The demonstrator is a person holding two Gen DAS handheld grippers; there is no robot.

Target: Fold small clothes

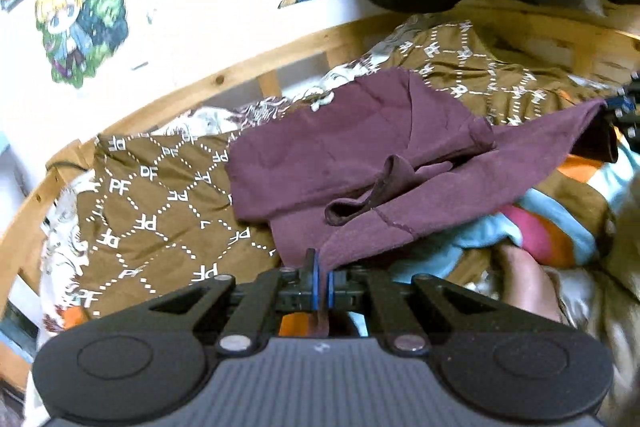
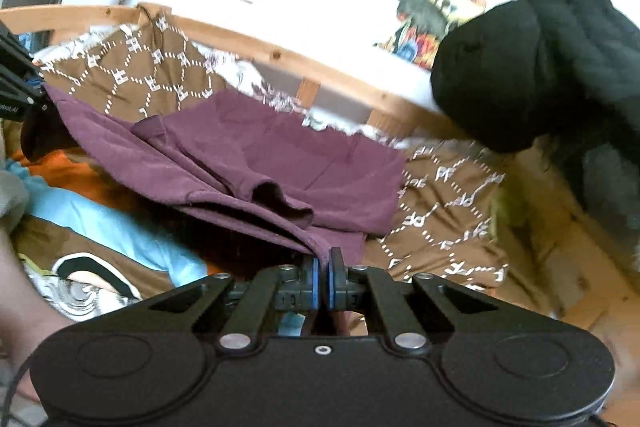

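Bed (image 1: 280, 51) with a pale wooden rail along its far edge, set against a white wall (image 1: 192, 7). Bright cartoon posters (image 1: 80, 23) are stuck on the wall. A brown blanket (image 1: 160, 195) with a white diamond-and-letter print covers the bed; a white patterned sheet (image 1: 208, 119) shows along the rail. A large black plush toy (image 2: 532, 67) sits at the far right corner. A striped blue, pink and orange cloth (image 1: 540, 227) lies at the near edge.

No containers in view.

Purple shirt (image 1: 340, 155) lies mid-bed on the blanket, far part flat, near edge lifted and stretched between both tools, 1 sleeve cuff flopped on top.

Left gripper (image 1: 322, 267): jaws closed, pinching 1 near corner of the shirt. Right gripper (image 2: 325, 261): jaws closed, pinching the other near corner.
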